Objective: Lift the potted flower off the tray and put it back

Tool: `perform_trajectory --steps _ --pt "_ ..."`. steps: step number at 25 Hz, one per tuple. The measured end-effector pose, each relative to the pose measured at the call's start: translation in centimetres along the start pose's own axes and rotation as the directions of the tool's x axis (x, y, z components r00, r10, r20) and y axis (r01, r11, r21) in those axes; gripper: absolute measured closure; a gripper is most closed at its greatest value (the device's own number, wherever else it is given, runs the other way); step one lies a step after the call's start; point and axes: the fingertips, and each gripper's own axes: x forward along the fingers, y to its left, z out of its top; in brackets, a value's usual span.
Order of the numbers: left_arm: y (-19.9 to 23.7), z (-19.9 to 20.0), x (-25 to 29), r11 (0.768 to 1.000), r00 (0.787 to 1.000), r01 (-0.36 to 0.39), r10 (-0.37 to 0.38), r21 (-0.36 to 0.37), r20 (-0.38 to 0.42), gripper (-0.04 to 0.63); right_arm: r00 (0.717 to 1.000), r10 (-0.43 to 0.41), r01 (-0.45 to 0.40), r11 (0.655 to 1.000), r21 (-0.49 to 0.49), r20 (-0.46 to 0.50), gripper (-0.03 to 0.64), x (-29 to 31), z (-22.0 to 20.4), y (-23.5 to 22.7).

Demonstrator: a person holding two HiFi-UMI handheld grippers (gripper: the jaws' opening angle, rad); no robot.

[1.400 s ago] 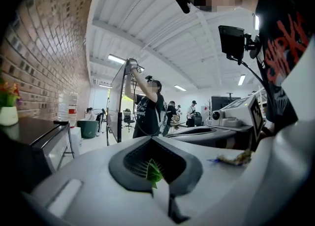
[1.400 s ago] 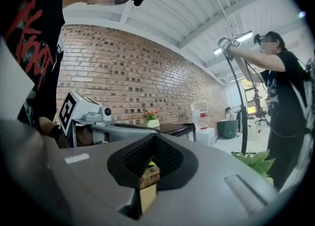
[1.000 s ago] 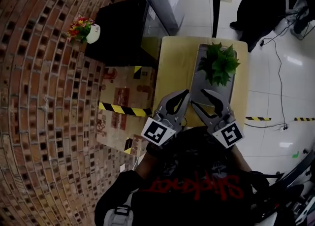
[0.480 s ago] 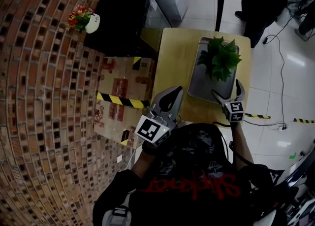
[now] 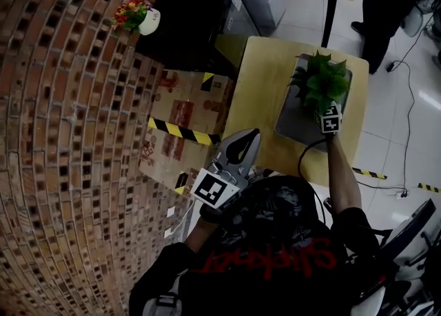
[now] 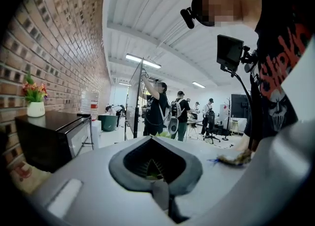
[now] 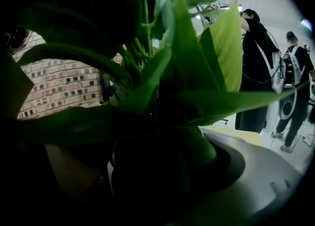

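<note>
**Right jaws wide about the pot**

The right gripper's [image 5: 329, 109] jaws stand wide apart and have just been closing a little, with the pot [image 7: 152, 171] between them. The pot, which holds a leafy green plant [image 5: 322, 80], sits in the grey tray [image 5: 293, 127] on the table [image 5: 258, 94]. The left gripper [image 5: 251, 136], jaws together and empty, hangs by the table's near corner, well apart from the tray.

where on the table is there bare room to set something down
The table is bare in the wide strip between the tray and the table's left edge in the head view, beside the cardboard box. The tray's near left corner is bare too. Crowded: the tray's far end, under the potted plant.
</note>
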Motion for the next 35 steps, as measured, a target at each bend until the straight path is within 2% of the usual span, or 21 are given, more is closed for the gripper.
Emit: perform_trajectory --steps 3,6,13,16,18,24,30,35 --pt "0.4 0.1 -0.5 1.000 1.000 -0.019 0.019 -0.006 0.006 0.595 1.000 -0.015 0.015 1.000 -0.012 0.027 0.080 -0.7 2.9 2.2" --pt "0.6 0.2 -0.4 1.000 1.000 -0.010 0.010 -0.005 0.010 0.595 0.999 -0.028 0.028 1.000 -0.002 0.036 0.083 -2.0 3.6 3.8" --pt "-0.1 0.3 0.9 0.997 0.996 0.076 -0.075 -0.016 0.038 0.595 0.999 -0.031 0.032 0.999 0.026 -0.013 0.081 -8.4 9.8 8.1" --pt "-0.4 0.7 1.1 0.994 0.993 0.107 -0.107 -0.016 0.051 0.595 0.999 -0.032 0.032 0.999 0.000 -0.006 0.081 -10.8 12.8 9.8" --pt "-0.5 0.7 1.0 0.992 0.991 0.122 -0.121 -0.017 0.057 0.595 0.999 -0.042 0.041 0.999 -0.027 -0.035 0.081 -11.9 13.9 10.4" --pt "0.2 0.8 0.5 0.990 0.988 0.138 -0.135 -0.025 0.079 0.595 0.986 -0.101 0.089 0.992 -0.093 -0.130 0.080 -12.9 13.8 10.4" --pt "0.5 0.7 0.1 0.990 0.987 0.138 -0.136 -0.027 0.082 0.595 0.987 -0.119 0.109 0.990 -0.094 -0.111 0.080 -12.3 13.0 10.1" --pt "0.3 0.5 -0.1 0.991 0.989 0.133 -0.131 -0.022 0.068 0.595 0.981 -0.165 0.160 0.985 -0.056 -0.101 0.080 -9.9 9.4 7.5"
